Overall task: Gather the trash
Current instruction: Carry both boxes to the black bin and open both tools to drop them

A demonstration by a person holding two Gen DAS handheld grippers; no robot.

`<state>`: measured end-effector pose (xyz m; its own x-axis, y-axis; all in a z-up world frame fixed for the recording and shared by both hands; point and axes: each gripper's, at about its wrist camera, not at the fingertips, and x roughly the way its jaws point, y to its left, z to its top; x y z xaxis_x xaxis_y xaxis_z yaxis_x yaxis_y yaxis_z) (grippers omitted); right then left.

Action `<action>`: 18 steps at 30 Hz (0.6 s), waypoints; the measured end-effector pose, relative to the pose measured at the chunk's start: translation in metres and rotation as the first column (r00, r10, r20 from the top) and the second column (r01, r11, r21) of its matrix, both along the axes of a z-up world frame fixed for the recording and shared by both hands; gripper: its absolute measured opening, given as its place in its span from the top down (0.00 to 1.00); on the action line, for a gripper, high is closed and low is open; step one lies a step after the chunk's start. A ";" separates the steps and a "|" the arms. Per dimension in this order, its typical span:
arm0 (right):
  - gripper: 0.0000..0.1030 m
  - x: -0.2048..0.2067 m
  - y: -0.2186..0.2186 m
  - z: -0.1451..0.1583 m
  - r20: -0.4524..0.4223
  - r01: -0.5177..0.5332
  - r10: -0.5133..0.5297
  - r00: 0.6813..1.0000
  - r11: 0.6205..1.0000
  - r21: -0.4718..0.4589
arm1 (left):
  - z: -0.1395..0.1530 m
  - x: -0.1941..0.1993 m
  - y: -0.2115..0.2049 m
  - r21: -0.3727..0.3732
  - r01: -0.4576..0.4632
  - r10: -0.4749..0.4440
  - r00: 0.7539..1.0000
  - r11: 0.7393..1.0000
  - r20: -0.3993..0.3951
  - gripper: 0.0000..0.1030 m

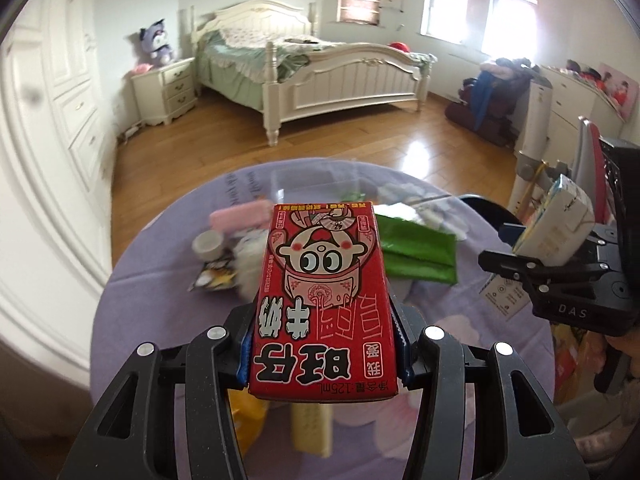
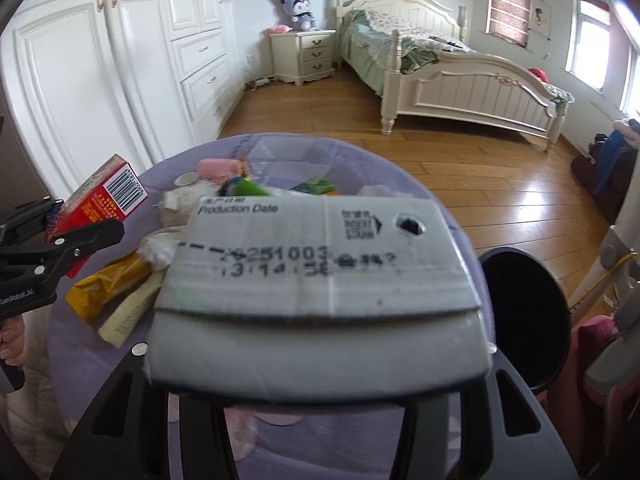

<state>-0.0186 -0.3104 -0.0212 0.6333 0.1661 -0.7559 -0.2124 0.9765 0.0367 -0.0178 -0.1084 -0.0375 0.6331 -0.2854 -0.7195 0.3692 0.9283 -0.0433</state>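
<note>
The left tool [image 1: 324, 354] grips a red milk carton [image 1: 324, 300]; the right tool [image 2: 320, 364] apparently clamps a white drink carton [image 2: 320, 272] above the desk [image 1: 160, 280].

White drink carton [image 2: 320, 280] fills the centre, clamped in the right gripper [image 2: 318, 364], top face up with a punched straw hole and printed date. At left, the left gripper [image 2: 82, 236] grips a red carton [image 2: 102, 200], barcode showing. Below them a round table with purple cloth [image 2: 360, 440] carries a yellow wrapper [image 2: 102, 288], pink case [image 2: 218, 169], green packet [image 2: 314, 186], small white cup [image 2: 187, 179]. Black bin [image 2: 524, 316] just right of the table
</note>
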 end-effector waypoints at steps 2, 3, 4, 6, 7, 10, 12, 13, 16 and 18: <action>0.55 0.003 -0.017 0.003 0.014 0.040 -0.040 0.999 0.999 -0.004 | 0.002 0.006 -0.021 0.010 0.032 -0.032 0.999 0.999 0.002 0.51; 0.55 0.004 -0.028 0.003 0.019 0.058 -0.058 0.998 0.998 -0.006 | 0.002 0.009 -0.031 0.018 0.047 -0.048 0.999 0.999 0.004 0.51; 0.55 0.007 -0.039 0.003 0.026 0.082 -0.082 0.996 0.997 -0.010 | 0.004 0.012 -0.043 0.023 0.063 -0.063 0.998 0.998 0.007 0.51; 0.55 0.014 -0.058 0.002 0.033 0.124 -0.124 0.992 0.992 -0.019 | 0.005 0.022 -0.069 0.031 0.096 -0.097 0.995 0.995 0.010 0.51; 0.55 0.017 -0.068 0.001 0.034 0.145 -0.145 0.989 0.989 -0.021 | 0.007 0.027 -0.083 0.036 0.115 -0.116 0.993 0.993 0.013 0.51; 0.55 0.028 -0.100 -0.002 0.036 0.215 -0.214 0.976 0.976 -0.025 | 0.007 0.042 -0.121 0.041 0.165 -0.166 0.986 0.985 0.020 0.51; 0.55 0.037 -0.121 -0.008 0.036 0.265 -0.263 0.964 0.964 -0.035 | 0.007 0.052 -0.150 0.051 0.206 -0.208 0.978 0.977 0.022 0.51; 0.55 0.040 -0.130 -0.011 0.033 0.286 -0.285 0.958 0.958 -0.036 | 0.005 0.057 -0.165 0.053 0.227 -0.228 0.973 0.973 0.021 0.51; 0.55 0.048 -0.162 -0.023 0.013 0.354 -0.354 0.935 0.934 -0.040 | -0.003 0.076 -0.207 0.062 0.280 -0.281 0.960 0.958 0.006 0.50; 0.55 0.049 -0.184 -0.032 -0.002 0.395 -0.396 0.918 0.917 -0.044 | -0.011 0.089 -0.233 0.059 0.313 -0.313 0.950 0.948 -0.011 0.50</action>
